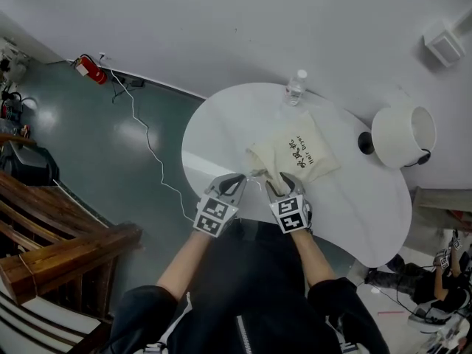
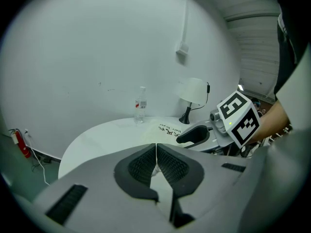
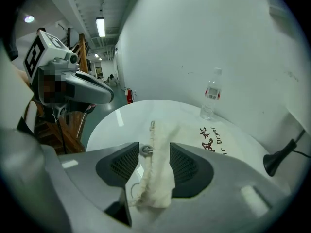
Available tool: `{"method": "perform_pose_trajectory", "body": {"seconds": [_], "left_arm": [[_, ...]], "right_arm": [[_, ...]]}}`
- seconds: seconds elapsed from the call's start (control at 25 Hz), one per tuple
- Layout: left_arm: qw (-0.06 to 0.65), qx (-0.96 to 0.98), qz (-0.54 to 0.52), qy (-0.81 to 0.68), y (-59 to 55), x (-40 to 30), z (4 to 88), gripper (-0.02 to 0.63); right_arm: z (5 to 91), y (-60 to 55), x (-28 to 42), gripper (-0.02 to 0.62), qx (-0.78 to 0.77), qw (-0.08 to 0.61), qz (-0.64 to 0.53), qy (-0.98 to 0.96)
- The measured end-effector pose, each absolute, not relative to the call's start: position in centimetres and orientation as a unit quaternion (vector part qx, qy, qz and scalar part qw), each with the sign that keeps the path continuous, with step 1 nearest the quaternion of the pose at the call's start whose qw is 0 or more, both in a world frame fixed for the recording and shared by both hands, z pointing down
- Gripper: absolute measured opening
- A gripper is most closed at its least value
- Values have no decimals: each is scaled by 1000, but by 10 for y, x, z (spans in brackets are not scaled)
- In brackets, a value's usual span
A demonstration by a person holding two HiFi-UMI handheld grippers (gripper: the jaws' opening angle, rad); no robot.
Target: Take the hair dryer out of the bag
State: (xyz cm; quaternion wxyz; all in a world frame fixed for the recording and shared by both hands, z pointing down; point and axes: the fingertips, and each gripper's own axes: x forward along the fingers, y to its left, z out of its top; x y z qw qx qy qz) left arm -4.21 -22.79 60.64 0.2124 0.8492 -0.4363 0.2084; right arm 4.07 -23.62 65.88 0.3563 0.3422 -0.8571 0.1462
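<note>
The right gripper (image 3: 154,148) angles down with its jaws wide apart. The gathered mouth (image 3: 157,178) of the cloth bag (image 1: 299,153) stands between its pads, unclamped. Just beside it, the left gripper (image 2: 156,149) is clenched; whether it pinches the drawstring I cannot tell. The bag's length runs away across the white table (image 1: 221,124) toward the water bottle (image 1: 296,87), and I judge the hair dryer is hidden inside.

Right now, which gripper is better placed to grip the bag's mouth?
The right, probably. The right gripper has its jaws open with the bunched mouth of the bag already between them, so it only needs to close. The left gripper is shut, beside the bag.
</note>
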Motion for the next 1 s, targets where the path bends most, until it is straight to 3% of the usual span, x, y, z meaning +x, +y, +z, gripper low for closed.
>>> {"method": "perform_pose_trajectory", "body": {"seconds": [0.52, 0.8, 1.0], "left_arm": [[236, 833, 217, -451, -227, -53, 620, 14], [237, 839, 224, -435, -230, -43, 628, 14], [239, 846, 231, -417, -234, -33, 633, 15]], "right_arm": [[690, -249, 37, 182, 317, 413, 123, -845], [692, -251, 41, 87, 313, 419, 133, -842], [687, -253, 42, 60, 314, 409, 146, -844]]}}
